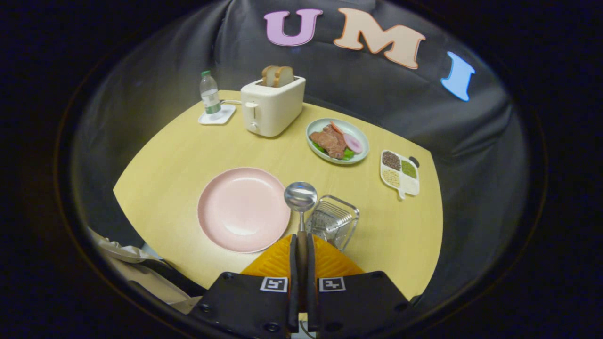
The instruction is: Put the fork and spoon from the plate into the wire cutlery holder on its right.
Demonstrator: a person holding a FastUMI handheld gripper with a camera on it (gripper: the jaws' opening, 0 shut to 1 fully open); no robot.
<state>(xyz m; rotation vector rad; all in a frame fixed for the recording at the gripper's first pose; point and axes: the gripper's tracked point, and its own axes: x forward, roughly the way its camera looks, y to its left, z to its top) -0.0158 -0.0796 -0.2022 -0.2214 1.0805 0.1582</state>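
My gripper is shut on the handle of a spoon. The spoon points forward, with its shiny bowl raised above the table between the pink plate and the wire holder. The pink plate lies just ahead and to the left of my fingers, with nothing on it. The wire cutlery holder stands just ahead and to the right of the fingers, close beside the spoon. I cannot tell whether the fork is inside the holder.
Beyond the plate stand a cream toaster with bread slices and a water bottle on a white coaster. A green plate of food and a divided white dish of grains lie to the far right. The round wooden table ends near my fingers.
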